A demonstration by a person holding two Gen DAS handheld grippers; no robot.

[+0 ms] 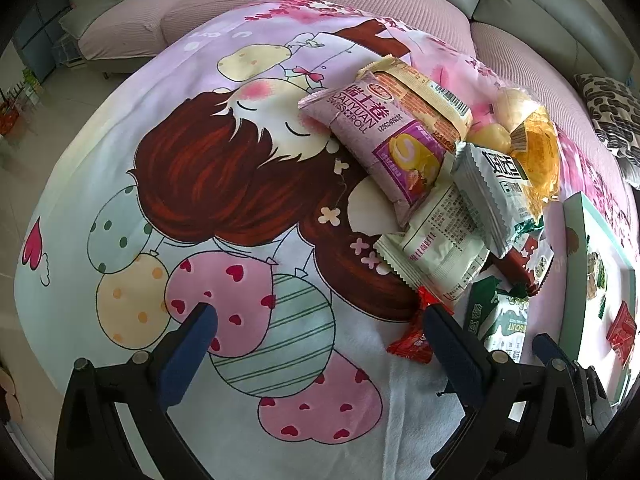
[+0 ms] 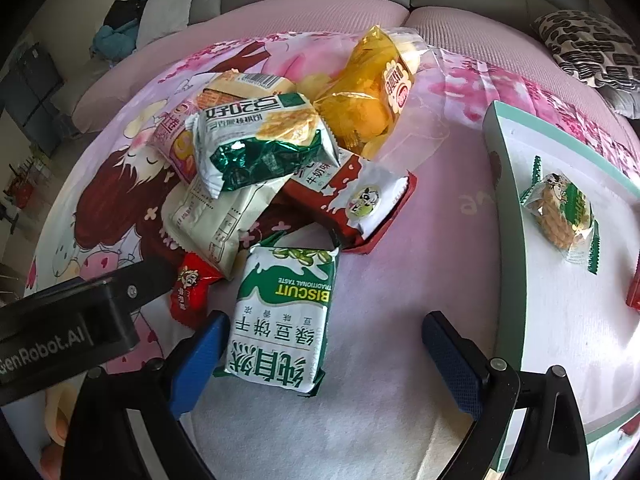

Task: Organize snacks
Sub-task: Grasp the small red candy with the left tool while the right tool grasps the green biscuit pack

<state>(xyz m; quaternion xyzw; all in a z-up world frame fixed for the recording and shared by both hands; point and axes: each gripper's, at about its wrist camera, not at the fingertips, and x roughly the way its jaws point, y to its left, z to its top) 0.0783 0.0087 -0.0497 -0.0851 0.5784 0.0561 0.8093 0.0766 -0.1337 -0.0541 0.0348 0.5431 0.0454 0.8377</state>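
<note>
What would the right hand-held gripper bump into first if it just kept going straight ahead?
Most likely the green and white biscuit packet. It lies between the open fingers of the right hand-held gripper, nearer the left one. Behind it sits the red and white packet, though depth is hard to judge.

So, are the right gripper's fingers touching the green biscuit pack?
Cannot tell. In the right wrist view the open right gripper straddles the green biscuit pack; its left finger overlaps the pack's edge, no gap visible.

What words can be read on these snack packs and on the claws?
"DALIYUAN SWISS ROLL": purple pack
"BISCUIT", "TRADITIONAL TASTE": green-and-white pack
"enRobot.AI", start cut off: left claw's body
Chinese characters on several packs; the fine print and barcode digits are too small to read.
</note>
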